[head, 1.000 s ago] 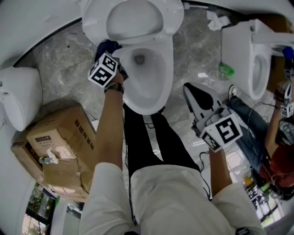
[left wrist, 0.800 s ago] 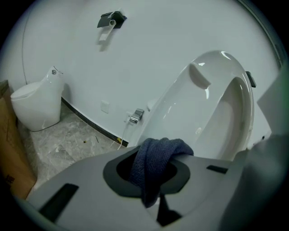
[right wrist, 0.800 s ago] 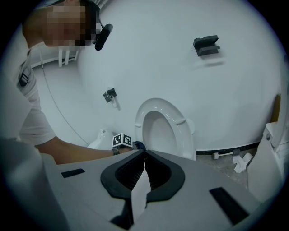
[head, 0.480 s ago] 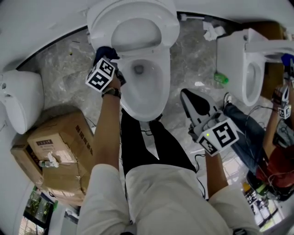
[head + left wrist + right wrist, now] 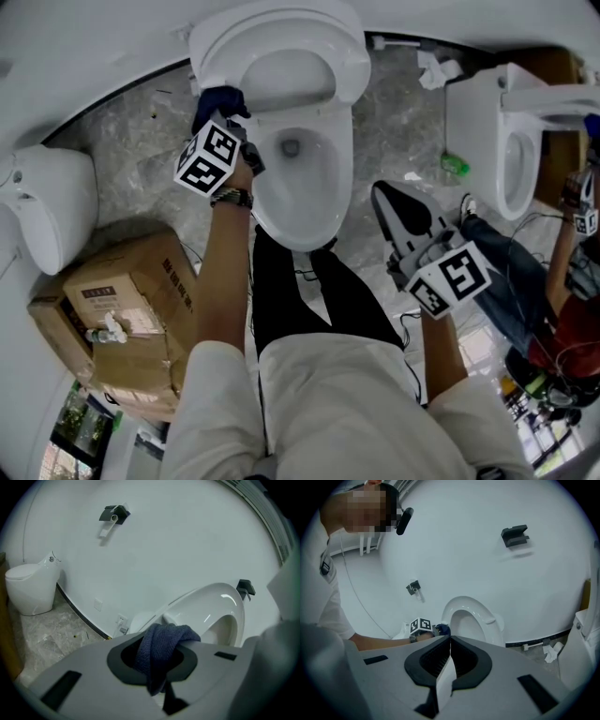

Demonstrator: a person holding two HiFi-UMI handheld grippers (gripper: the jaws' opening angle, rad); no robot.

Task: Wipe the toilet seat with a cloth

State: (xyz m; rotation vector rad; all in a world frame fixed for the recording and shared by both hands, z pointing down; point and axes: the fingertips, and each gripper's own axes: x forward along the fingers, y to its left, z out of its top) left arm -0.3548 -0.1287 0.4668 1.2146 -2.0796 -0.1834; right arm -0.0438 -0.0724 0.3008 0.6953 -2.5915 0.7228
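The white toilet (image 5: 300,178) stands in front of me, bowl open, with its seat and lid (image 5: 281,47) tipped up against the wall. My left gripper (image 5: 225,114) is shut on a dark blue cloth (image 5: 220,99) at the bowl's left rim, close to the hinge. In the left gripper view the cloth (image 5: 161,651) hangs bunched between the jaws of the left gripper (image 5: 159,641), with the raised seat (image 5: 213,613) just behind. My right gripper (image 5: 386,195) hangs shut and empty to the right of the bowl; the right gripper (image 5: 450,640) looks towards the raised seat (image 5: 468,618).
A cardboard box (image 5: 122,309) sits on the floor at left, beside another white toilet (image 5: 47,206). A third toilet (image 5: 506,141) stands at right, with a green item (image 5: 457,166) and crumpled paper (image 5: 439,70) nearby. Another person (image 5: 553,319) sits at far right.
My left gripper has lifted a little with the cloth still in it, staying by the bowl's left rim. The right gripper has risen slightly.
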